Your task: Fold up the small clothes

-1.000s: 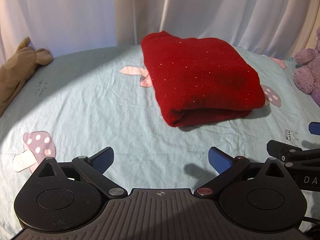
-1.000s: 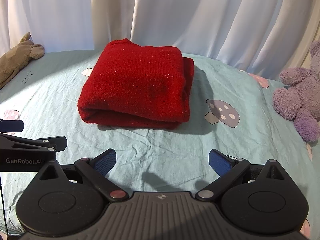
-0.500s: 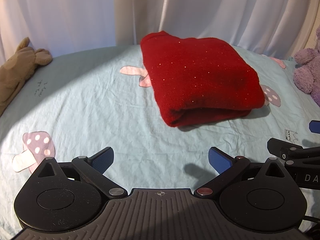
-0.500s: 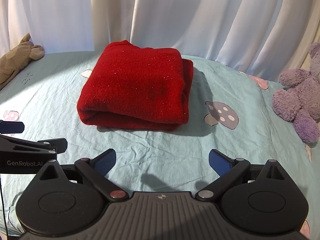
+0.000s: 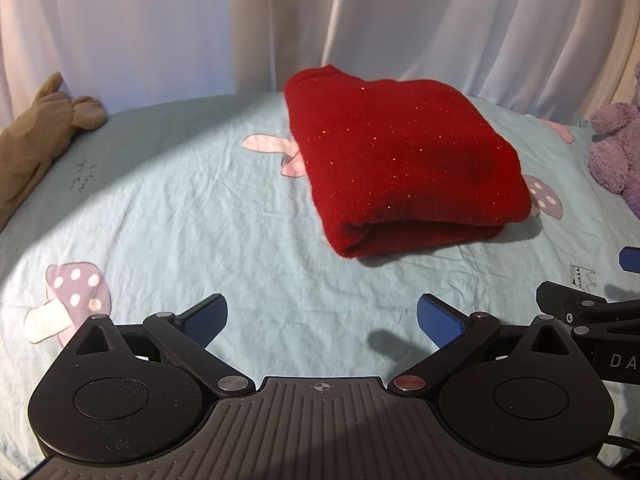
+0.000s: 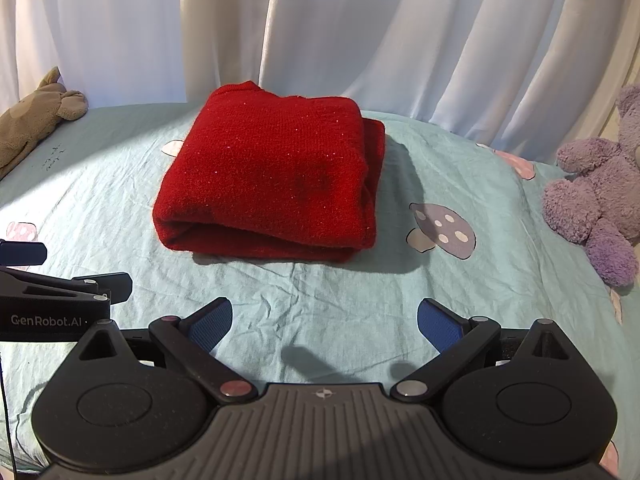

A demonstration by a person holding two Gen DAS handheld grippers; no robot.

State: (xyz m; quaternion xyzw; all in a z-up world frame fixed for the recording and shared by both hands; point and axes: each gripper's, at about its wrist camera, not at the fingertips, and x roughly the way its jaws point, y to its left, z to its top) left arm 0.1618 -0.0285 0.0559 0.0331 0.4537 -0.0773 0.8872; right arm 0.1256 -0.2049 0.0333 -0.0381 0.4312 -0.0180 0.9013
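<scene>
A red sparkly knit garment lies folded into a thick rectangle on the light blue mushroom-print sheet; it also shows in the right wrist view. My left gripper is open and empty, held back from the garment's near edge. My right gripper is open and empty, also short of the garment. Each gripper shows at the edge of the other's view: the right one at the right, the left one at the left.
A tan plush toy lies at the far left of the bed, also in the right wrist view. A purple plush toy sits at the right edge. White curtains hang behind the bed.
Almost nothing: both grippers stay open and empty, the right view shifts very slightly, and the folded garment has not moved.
</scene>
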